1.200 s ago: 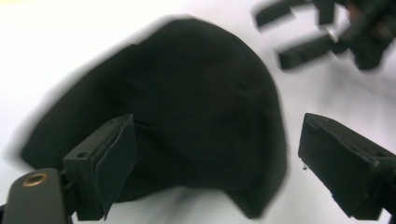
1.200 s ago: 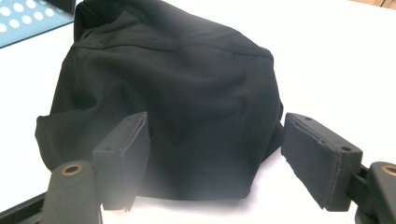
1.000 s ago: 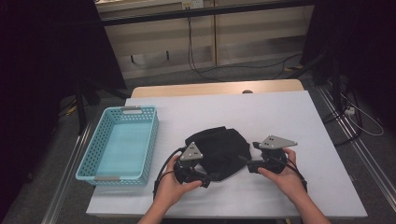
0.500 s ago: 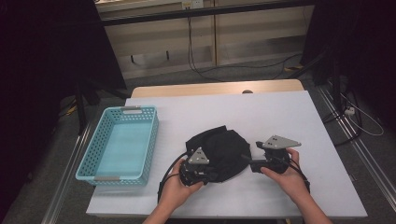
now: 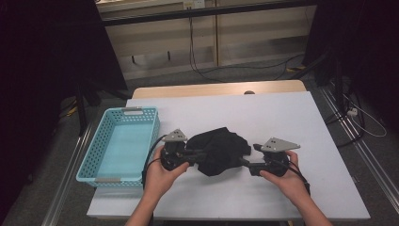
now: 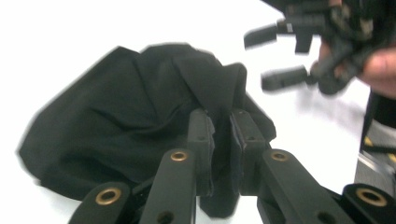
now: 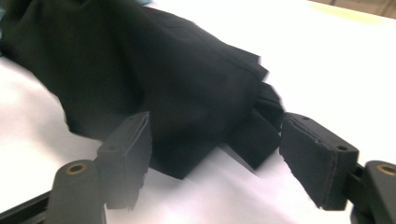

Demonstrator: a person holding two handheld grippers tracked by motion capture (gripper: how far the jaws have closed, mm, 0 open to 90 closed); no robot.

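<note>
Black cloth (image 5: pixel 219 149) crumpled on worktop (image 5: pixel 282 113); fold clamped between left gripper (image 6: pixel 222 135) fingers, just closed. Right gripper (image 7: pixel 215 154) fingers apart, astride opposite edge, grasp pending. Basket (image 5: pixel 123 141) empty.

Dim room, grey floor (image 5: pixel 263 70) with trailing cables (image 5: pixel 207 70), pale cabinet fronts (image 5: pixel 188 42) behind white table (image 5: pixel 282 113).
</note>
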